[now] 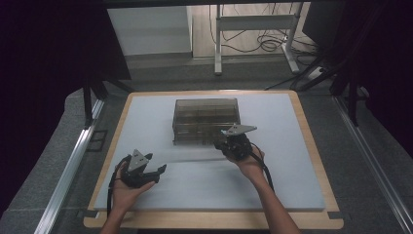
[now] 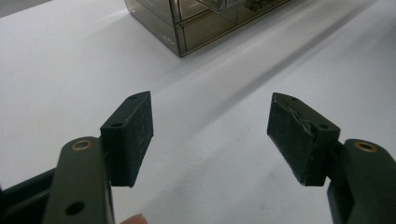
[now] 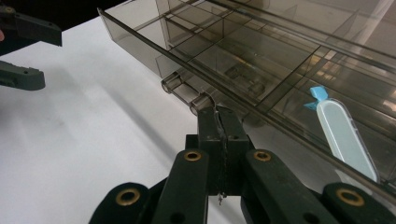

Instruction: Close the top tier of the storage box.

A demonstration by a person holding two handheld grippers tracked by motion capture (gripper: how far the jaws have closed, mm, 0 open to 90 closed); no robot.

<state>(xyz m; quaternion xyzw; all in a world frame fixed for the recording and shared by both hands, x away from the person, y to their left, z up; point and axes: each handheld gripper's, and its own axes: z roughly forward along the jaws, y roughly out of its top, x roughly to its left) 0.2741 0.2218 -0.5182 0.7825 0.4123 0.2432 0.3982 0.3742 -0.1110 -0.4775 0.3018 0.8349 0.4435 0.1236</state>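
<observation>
Pinching drawer handle (image 3: 201,100), right tool (image 3: 219,116) level

- My left gripper (image 2: 210,133) is matt black with brass-coloured rivets.
- My right gripper (image 3: 219,123) is the same black, with brass rings.
- The drawer box (image 1: 206,120) is smoky, see-through brown-grey.
- The small packet (image 3: 343,135) inside is pale blue with a brighter blue tab.
- The mat (image 1: 292,180) is plain white on a light wooden board (image 1: 214,220).
</observation>
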